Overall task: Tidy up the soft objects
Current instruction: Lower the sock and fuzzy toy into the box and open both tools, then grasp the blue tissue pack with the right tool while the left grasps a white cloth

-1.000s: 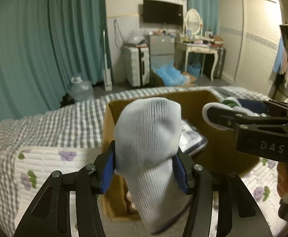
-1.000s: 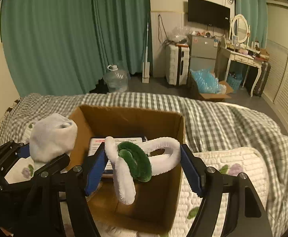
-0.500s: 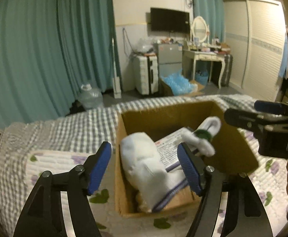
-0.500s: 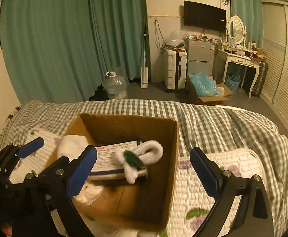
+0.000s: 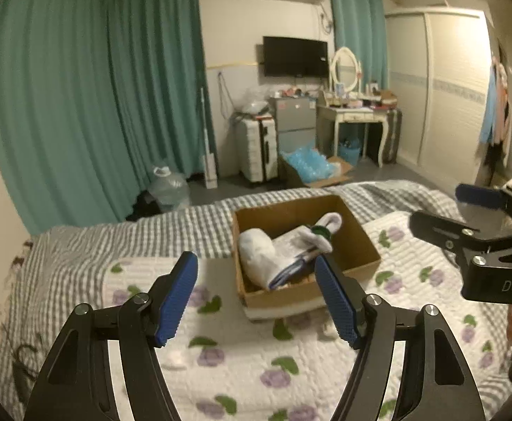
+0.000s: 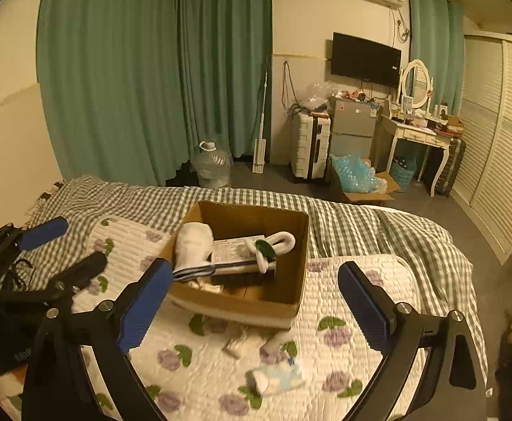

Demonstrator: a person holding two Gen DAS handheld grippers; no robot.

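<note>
Moved since earlier frame: white sock (image 5: 259, 256) and white-green loop (image 6: 273, 245), both released into the cardboard box (image 6: 298, 245) on the bed (image 5: 80, 245). Left hand-held gripper (image 5: 256, 298) and right hand-held gripper (image 6: 252, 305): jaws spread, empty. Step: between items. Next: likely the small soft pieces (image 6: 277, 379) near the box.

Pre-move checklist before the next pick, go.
1. Left gripper empty, jaws open after just opening: ok.
2. Right gripper empty, jaws open after just opening: ok.
3. White sock inside cardboard box: ok.
4. White and green fuzzy loop inside box: ok.
5. Loose soft items left on quilt, e.g. pale blue and white piece: not ok.
6. Box sitting level: cannot tell.
</note>
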